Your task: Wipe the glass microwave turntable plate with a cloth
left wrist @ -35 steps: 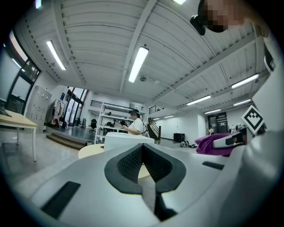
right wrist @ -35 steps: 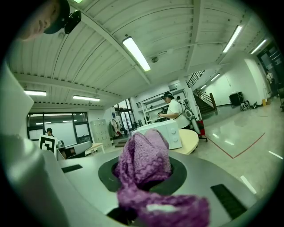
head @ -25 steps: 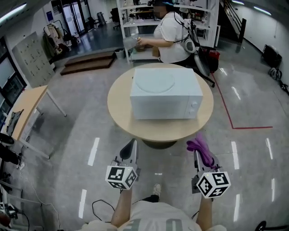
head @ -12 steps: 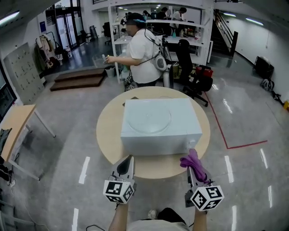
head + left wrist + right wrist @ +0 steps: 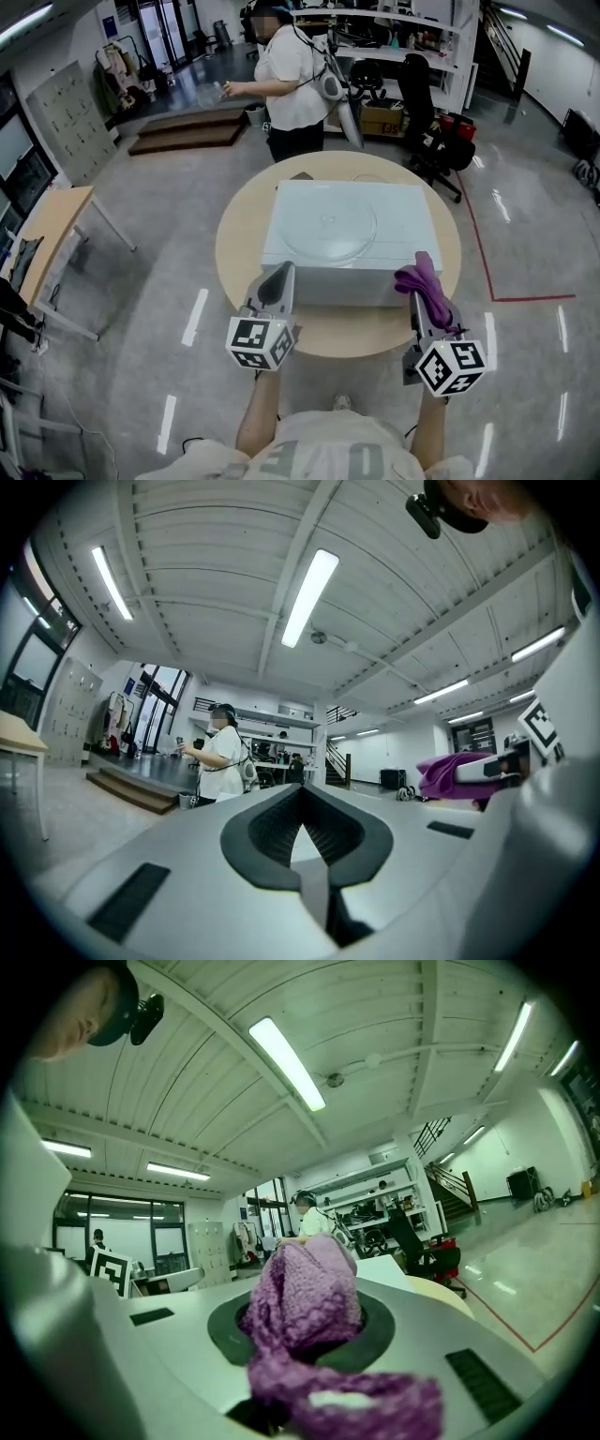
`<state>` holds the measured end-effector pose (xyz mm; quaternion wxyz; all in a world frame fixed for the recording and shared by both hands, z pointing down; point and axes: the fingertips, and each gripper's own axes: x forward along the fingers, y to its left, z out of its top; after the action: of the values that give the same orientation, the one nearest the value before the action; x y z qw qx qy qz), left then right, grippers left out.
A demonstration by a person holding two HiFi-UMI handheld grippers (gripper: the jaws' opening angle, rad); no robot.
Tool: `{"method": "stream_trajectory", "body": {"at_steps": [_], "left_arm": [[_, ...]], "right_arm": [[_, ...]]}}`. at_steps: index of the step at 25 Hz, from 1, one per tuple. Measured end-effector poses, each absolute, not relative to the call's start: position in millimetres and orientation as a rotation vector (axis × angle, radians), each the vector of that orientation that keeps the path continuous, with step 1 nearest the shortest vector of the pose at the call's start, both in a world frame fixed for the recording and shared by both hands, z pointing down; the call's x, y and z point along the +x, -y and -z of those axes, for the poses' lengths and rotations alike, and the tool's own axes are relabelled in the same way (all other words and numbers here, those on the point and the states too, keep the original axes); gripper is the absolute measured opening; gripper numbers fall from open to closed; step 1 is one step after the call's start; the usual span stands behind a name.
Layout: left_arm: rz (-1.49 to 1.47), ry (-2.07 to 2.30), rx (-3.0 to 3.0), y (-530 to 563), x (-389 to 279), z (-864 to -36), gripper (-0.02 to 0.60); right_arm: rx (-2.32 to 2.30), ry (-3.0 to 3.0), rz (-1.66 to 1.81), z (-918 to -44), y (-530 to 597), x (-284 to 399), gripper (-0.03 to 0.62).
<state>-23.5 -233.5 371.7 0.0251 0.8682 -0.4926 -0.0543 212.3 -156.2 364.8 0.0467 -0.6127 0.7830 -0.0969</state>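
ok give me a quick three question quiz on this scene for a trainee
1. True or false: the glass turntable plate sits inside the microwave.
2. Fill in: the left tongs are ___ and hold nothing.
3. The purple cloth is: A) lying on the plate, B) clamped in the right tongs, C) held in the left tongs.
Key: 1 false, it lies on top of the microwave; 2 shut; 3 B.

Bright ceiling tube lights (image 5: 309, 597), glare streaks on floor (image 5: 141, 281), fisheye-warped edges
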Motion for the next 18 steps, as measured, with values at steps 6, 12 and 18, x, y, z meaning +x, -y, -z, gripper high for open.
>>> {"method": "stream_trajectory", "body": {"at_steps": [6, 12, 18], "left_arm": [[0.031, 1.580, 2.626, 264.5, -13.2, -386.0, 0.005], [-0.039, 1.585, 2.617, 284.9, -9.7, -385.7, 0.004], [-0.257, 1.598, 2.547, 325.8, -31.8, -400.0, 0.003]], "right_arm": [[-1.787, -2.453, 0.327, -367.2, 189.6, 221.4, 0.048], [-1.760, -2.482, 0.352, -372.3, 215.4, 221.3, 0.048], [-1.763, -2.487, 0.340, -369.3, 241.0, 218.5, 0.048]]}}
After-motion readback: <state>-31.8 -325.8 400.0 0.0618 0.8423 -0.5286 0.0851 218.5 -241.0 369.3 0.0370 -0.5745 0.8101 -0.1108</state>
